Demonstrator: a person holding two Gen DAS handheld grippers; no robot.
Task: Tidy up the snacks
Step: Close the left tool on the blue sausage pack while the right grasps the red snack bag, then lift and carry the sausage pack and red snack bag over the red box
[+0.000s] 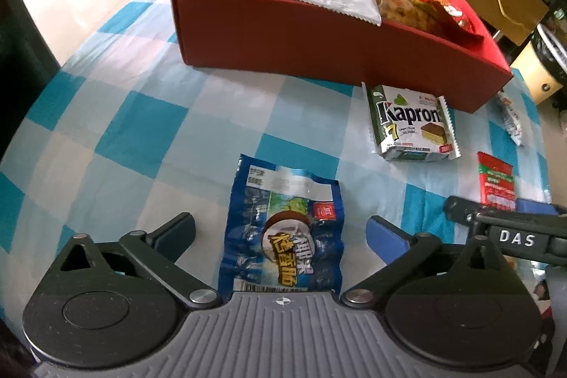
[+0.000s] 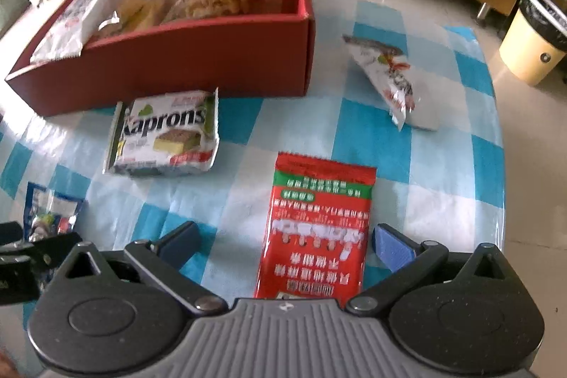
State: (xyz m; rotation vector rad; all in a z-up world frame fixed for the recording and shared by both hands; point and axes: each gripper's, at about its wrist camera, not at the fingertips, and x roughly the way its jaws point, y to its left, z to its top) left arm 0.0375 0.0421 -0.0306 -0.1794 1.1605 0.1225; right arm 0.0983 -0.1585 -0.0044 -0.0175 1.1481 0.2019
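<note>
The left gripper (image 1: 280, 236) points steeply down with its jaws spread wide and nothing pinched; a crinkled blue snack packet (image 1: 283, 232) lies flat on the cloth between the two fingers, clear of both pads. The right gripper (image 2: 283, 243) is likewise released, its fingers parted to either side of a flat red and green sachet (image 2: 319, 222), with the right-hand pad just beside the sachet's edge; whether it touches cannot be told. Both packets rest on a blue and white checked tablecloth (image 1: 124, 130). From the left gripper, a white Kaprons wafer pack (image 1: 411, 123) lies at about one o'clock, just in front of a red box (image 1: 319, 48) at twelve o'clock, which already holds several snack bags. From the right gripper, a white chilli-printed packet (image 2: 389, 77) lies at one o'clock, near the box's right corner, and a cream waste bin (image 2: 531, 48) stands on the floor at two o'clock. The sorting looks partly done, with four packets outside the box. The step in hand appears to be a pickup with each hand; next, each pair of jaws would need to close on its thin, slippery packet, then lift toward the box.
</note>
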